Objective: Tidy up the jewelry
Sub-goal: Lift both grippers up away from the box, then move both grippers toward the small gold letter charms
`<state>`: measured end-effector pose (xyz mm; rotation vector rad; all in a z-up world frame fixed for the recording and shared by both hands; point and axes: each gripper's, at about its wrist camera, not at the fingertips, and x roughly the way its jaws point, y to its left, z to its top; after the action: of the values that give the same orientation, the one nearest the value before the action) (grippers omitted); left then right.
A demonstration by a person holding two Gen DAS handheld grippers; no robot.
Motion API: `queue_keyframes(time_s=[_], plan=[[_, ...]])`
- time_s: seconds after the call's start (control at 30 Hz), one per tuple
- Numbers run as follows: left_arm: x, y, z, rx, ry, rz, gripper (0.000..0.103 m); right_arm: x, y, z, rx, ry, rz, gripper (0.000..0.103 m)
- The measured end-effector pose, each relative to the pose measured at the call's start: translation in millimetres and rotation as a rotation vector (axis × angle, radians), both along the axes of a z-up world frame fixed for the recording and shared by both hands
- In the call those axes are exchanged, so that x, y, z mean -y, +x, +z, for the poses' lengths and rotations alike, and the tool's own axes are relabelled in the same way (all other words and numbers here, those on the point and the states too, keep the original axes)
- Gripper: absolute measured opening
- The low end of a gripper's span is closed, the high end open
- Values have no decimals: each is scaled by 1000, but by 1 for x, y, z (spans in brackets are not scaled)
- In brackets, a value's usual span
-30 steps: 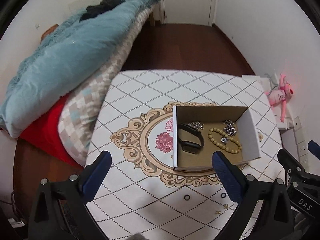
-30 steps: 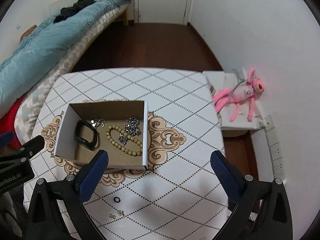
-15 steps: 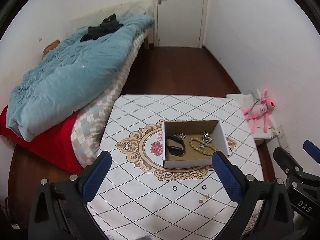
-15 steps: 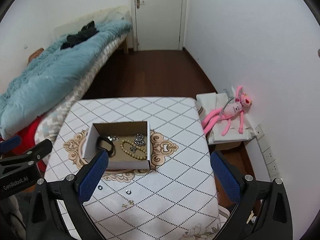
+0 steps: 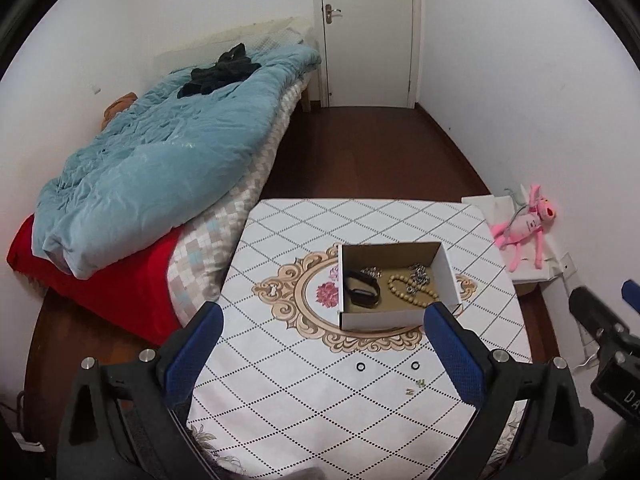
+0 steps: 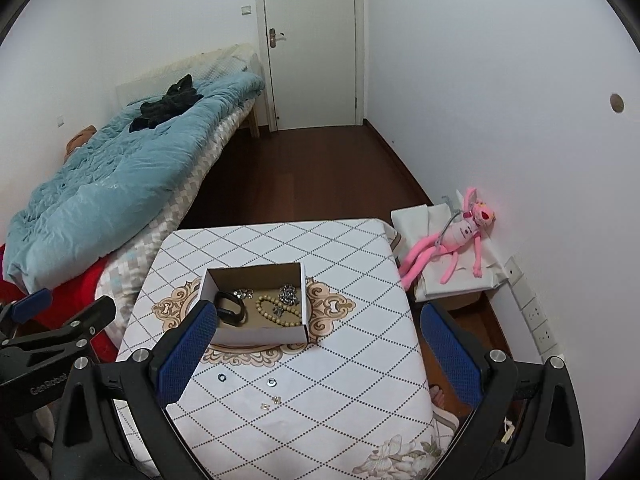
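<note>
Hovering high above the table [image 5: 304, 412], the left gripper [image 5: 320, 352] and the right gripper [image 6: 316, 348] both stand with jaws spread wide and nothing between them.

Location of the task items, relative to the jaws:
- The cardboard box [image 5: 384, 319] lies just ahead of the left jaws, nearer the right-hand finger. It holds a black band [image 5: 362, 289], a bead bracelet [image 5: 408, 290] and silver chain pieces [image 5: 418, 272].
- Two small dark rings [image 5: 361, 366] rest on the cloth between the left jaws, on the near side of the box.
- Two tiny gold-coloured pieces [image 5: 416, 386], probably ear studs (too small to confirm), lie just beyond the rings toward the right-hand finger.
- In the right wrist view the same rings [image 6: 222, 377] sit between the jaws, close to the left-hand finger.

Recommended procedure for the step in hand, judged to be collection of a loose ring:
1. Lower one gripper only; keep the other well apart.
2. Centre the ring between the fingertips before descent.
3. Narrow the jaws before contact, so that the pads meet the ring edge and not the cloth.
4. Close gently; a flat ring will likely slide or flip.
5. Lift clear of the box wall, then release low inside.
</note>
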<state>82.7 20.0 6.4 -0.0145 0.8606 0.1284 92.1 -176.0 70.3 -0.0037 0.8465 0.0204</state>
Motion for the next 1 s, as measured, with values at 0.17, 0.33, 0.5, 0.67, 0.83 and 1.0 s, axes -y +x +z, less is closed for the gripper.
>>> queue_keyframes(time_s=[0.17, 0.33, 0.5, 0.67, 0.83, 1.0], plan=[[-8, 8, -39, -64, -26, 15, 103, 2, 9, -50, -118, 38, 25, 103], [-16, 18, -101, -210, -15, 40, 103, 1, 22, -131, -289, 133, 60, 67], [-21, 22, -161, -350, 16, 61, 103, -9, 27, -205, -411, 187, 83, 52], [-22, 22, -200, -452, 15, 57, 103, -24, 29, -249, -469, 180, 98, 46], [-23, 19, -217, -495, 20, 53, 103, -44, 27, -268, -498, 142, 134, 34], [-20, 18, -218, -494, 34, 46, 103, -57, 22, -265, -457, 33, 161, 7]])
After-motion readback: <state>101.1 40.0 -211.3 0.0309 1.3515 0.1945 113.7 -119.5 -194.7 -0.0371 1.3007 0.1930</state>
